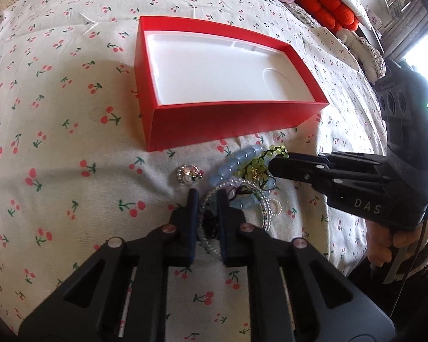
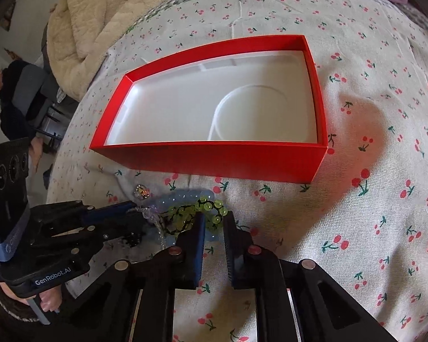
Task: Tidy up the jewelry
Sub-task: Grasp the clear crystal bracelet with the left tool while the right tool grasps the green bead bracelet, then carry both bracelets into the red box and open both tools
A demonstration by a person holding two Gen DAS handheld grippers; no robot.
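The left tongs (image 1: 205, 196) were clenched on a clear beaded bracelet (image 1: 259, 196) in the jewelry pile on the cherry-print bedspread (image 1: 57, 114). The right tongs (image 2: 214, 216) were clenched on a green beaded bracelet (image 2: 191, 213). The open red box (image 2: 214, 159) lay just beyond both tongs, past the pile.

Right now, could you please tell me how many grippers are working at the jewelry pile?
2. The left gripper closes on the clear beaded bracelet; the right gripper pinches the green bead strand beside it.
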